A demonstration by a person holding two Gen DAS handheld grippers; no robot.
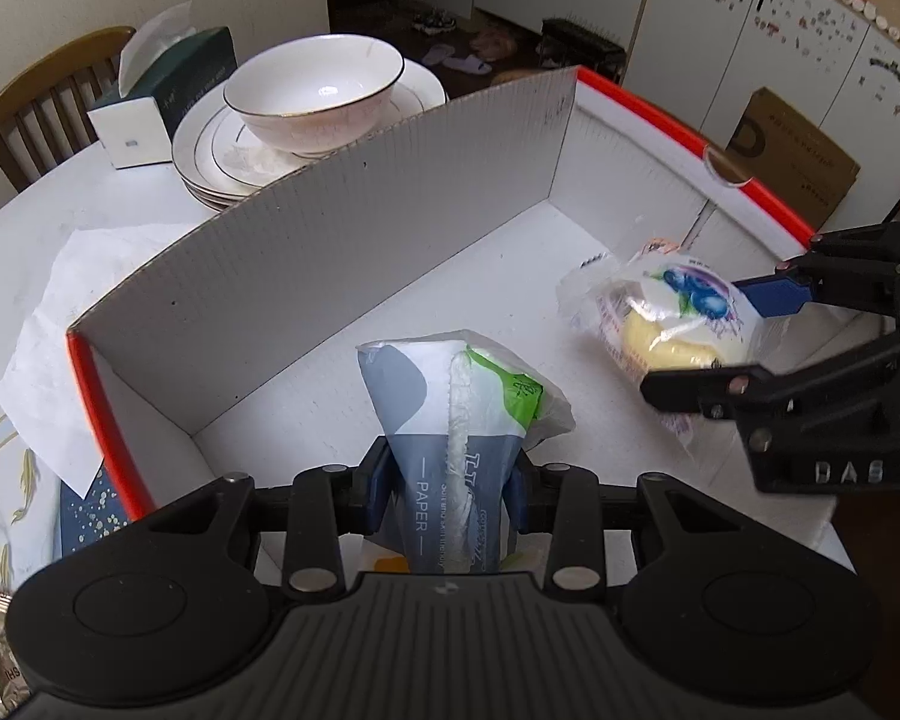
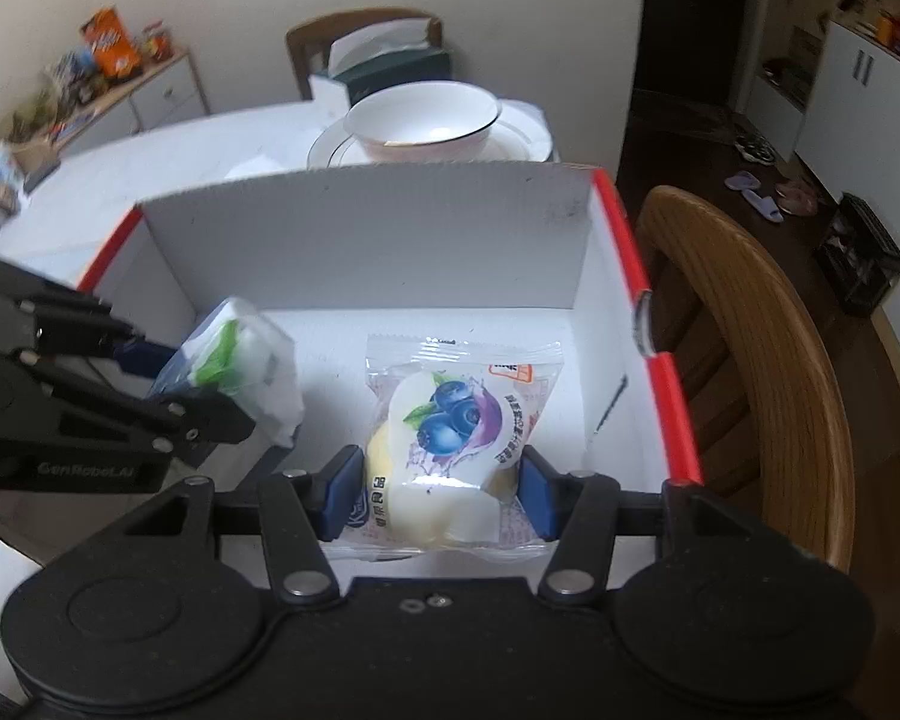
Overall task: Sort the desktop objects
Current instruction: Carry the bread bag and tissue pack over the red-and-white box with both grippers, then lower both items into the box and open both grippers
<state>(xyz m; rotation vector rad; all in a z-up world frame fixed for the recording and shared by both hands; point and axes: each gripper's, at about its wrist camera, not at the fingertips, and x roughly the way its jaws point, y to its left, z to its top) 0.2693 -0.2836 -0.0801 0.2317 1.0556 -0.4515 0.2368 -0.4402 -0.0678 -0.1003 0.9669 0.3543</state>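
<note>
Now the left gripper is closed on a tissue pack and the right gripper on a blueberry snack bag, both held over the open white box. Both packs look light, soft and a little slippery, so a hold across the middle seems best. The box stands on a white table beside a bowl on plates, in a dim kitchen

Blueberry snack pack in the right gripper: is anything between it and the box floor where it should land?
Nothing visible. The blueberry snack pack sits between the right gripper's fingers above bare white floor of the box. The tissue pack, held by the left gripper, is off to its left, apart from it.
</note>
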